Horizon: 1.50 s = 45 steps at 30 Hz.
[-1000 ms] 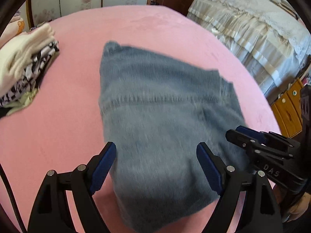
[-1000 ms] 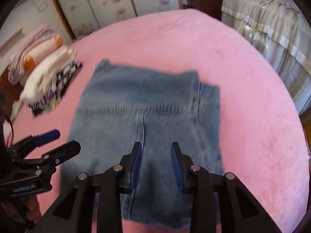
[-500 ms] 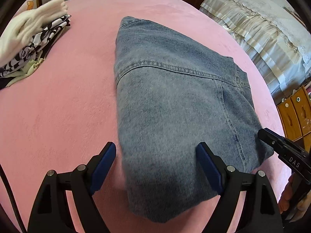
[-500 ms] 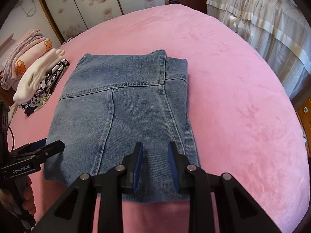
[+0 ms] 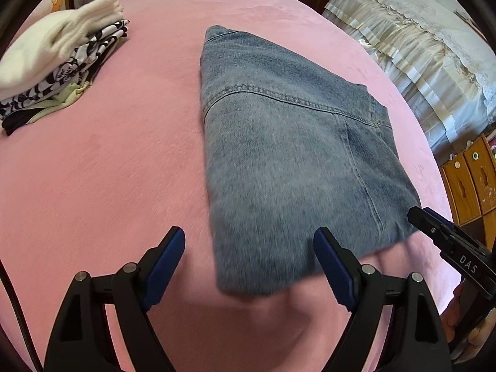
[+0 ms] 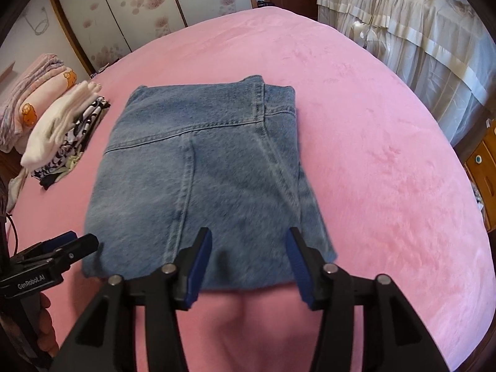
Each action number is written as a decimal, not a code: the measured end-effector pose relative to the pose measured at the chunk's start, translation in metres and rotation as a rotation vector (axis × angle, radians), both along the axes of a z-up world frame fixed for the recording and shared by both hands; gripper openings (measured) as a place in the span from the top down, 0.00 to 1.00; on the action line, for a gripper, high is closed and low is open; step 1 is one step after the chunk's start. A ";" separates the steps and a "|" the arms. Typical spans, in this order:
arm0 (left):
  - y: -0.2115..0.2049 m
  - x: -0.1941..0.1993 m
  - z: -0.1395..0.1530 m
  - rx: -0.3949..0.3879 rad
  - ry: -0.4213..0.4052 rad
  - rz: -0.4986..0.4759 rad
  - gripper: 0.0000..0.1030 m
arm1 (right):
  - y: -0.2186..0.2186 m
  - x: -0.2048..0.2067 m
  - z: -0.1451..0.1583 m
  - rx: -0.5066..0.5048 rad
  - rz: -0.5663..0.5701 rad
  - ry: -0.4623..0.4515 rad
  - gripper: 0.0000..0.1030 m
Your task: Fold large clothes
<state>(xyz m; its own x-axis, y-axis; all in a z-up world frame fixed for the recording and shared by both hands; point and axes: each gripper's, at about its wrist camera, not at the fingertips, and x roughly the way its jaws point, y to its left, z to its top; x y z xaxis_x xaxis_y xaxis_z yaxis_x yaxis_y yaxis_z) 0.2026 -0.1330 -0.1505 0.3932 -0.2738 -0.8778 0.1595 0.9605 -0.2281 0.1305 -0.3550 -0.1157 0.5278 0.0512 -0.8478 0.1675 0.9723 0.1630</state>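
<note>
Blue jeans (image 5: 279, 155), folded into a thick rectangle, lie flat on the pink bed cover (image 5: 93, 170). My left gripper (image 5: 248, 248) hovers open over their near left corner; its blue pads stand wide apart and hold nothing. In the right wrist view, the jeans (image 6: 217, 161) fill the middle. My right gripper (image 6: 248, 241) hangs over their near edge, its jaws opening, and the pads press on no cloth. Each gripper shows in the other's view: the right gripper (image 5: 434, 220) beside the near right corner, the left gripper (image 6: 71, 245) beside the near left corner.
A stack of folded clothes (image 6: 62, 136) with a cream top sits at the far left of the bed, with pink bedding (image 6: 31, 93) behind it. A second bed under a cream cover (image 5: 418, 62) and wooden drawers (image 5: 471, 179) stand on the right. Wardrobe doors (image 6: 124, 15) line the back.
Both grippers have drawn back toward the near edge of the jeans. The right jaws have widened from a narrow gap. The left jaws have stayed wide.
</note>
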 end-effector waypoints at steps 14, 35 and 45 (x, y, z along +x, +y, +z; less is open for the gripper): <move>0.024 -0.049 0.041 0.040 -0.021 -0.033 0.19 | 0.022 -0.046 0.024 0.041 0.069 0.015 0.49; 0.032 0.060 0.010 -0.265 0.143 -0.089 0.16 | -0.072 0.049 0.016 0.164 0.111 0.085 0.24; 0.024 0.088 -0.048 -0.411 0.211 -0.069 0.15 | -0.085 0.085 -0.057 0.512 0.277 0.133 0.24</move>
<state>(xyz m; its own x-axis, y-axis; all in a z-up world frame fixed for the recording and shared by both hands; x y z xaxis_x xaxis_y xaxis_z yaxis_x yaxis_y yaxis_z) 0.2902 -0.1092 -0.1984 0.1862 -0.6351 -0.7496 0.1290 0.7722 -0.6222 0.2159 -0.4404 -0.1725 0.3278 0.5914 -0.7368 -0.0296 0.7859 0.6176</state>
